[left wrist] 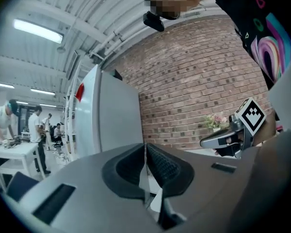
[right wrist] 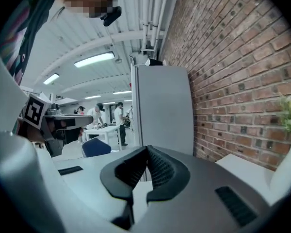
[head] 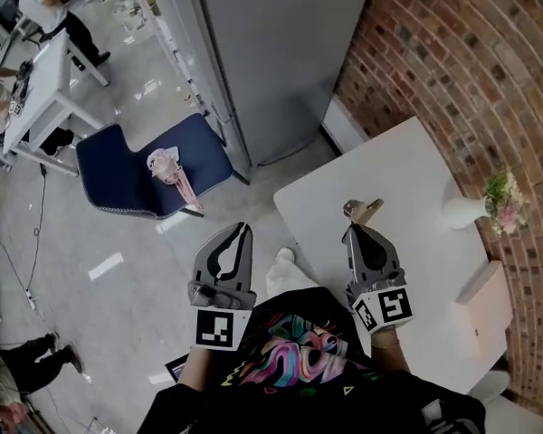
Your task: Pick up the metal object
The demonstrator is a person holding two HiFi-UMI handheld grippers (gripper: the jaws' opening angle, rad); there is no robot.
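A small metal object (head: 362, 210) lies on the white table (head: 416, 170) near its left edge, seen only in the head view. My right gripper (head: 355, 230) hovers just short of it, tips pointing at it, jaws shut and empty. In the right gripper view its pads (right wrist: 157, 168) meet with nothing between them. My left gripper (head: 245, 228) is held over the floor to the left of the table, also shut and empty. Its jaws (left wrist: 145, 152) touch in the left gripper view, where the right gripper (left wrist: 223, 139) shows at the right.
A brick wall (head: 471, 70) runs behind the table. A white vase with flowers (head: 498, 204) and a pale box (head: 485, 307) stand on the table's right side. A tall grey cabinet (head: 271, 52) and a blue chair (head: 154, 165) are to the left. People work at far tables (head: 36, 89).
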